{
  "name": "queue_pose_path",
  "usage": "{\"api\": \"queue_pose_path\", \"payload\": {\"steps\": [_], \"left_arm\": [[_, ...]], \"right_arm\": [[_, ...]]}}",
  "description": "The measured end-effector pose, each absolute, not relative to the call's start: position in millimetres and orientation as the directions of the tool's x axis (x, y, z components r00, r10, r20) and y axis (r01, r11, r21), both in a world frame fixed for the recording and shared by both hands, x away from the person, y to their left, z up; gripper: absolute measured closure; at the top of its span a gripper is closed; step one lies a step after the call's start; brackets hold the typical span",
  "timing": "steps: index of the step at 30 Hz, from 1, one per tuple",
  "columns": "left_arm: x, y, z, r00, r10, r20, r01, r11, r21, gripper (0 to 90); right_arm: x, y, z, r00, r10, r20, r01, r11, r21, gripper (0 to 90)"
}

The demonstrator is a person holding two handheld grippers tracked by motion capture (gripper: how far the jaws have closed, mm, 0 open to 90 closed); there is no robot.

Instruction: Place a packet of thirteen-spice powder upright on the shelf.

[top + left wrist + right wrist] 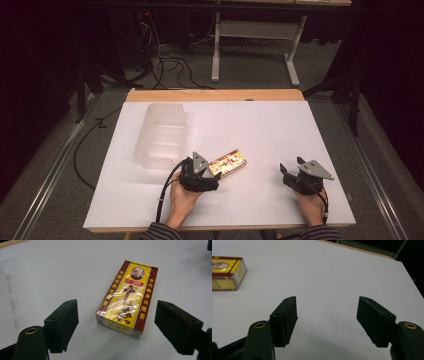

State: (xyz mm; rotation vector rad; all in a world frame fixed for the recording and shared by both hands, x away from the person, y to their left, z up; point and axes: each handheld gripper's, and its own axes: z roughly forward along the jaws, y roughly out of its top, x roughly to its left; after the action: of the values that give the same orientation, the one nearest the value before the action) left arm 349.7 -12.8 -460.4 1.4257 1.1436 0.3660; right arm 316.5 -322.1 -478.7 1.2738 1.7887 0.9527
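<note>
A yellow and red box [229,162] wrapped in clear film lies flat on the white table [260,125], near the front middle. My left gripper [212,172] is open just behind the box's near end. In the left gripper view the box [127,298] lies between and slightly beyond the two spread jaws, touching neither, with my left gripper [116,323] low over the table. My right gripper [290,172] is open at the front right, apart from the box. Its own view has the box [227,272] at the far left and my right gripper [327,320] holding nothing.
A translucent ribbed plastic container [161,135] lies on the table's left side, behind the left hand. A wooden edge [215,95] runs along the table's far side. Beyond it are cables [170,62] on the floor and a white table frame [255,40].
</note>
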Motion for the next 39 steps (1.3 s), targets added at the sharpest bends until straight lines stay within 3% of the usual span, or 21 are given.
{"api": "queue_pose_path", "payload": {"steps": [39], "left_arm": [[394.6,-66.6,-446.7,0.572,0.743,-0.349,0.518,0.004,0.855,20.4]], "right_arm": [[317.4,-322.6,-478.8,-0.236,0.962,-0.136,0.429,0.229,0.874,33.5]]}}
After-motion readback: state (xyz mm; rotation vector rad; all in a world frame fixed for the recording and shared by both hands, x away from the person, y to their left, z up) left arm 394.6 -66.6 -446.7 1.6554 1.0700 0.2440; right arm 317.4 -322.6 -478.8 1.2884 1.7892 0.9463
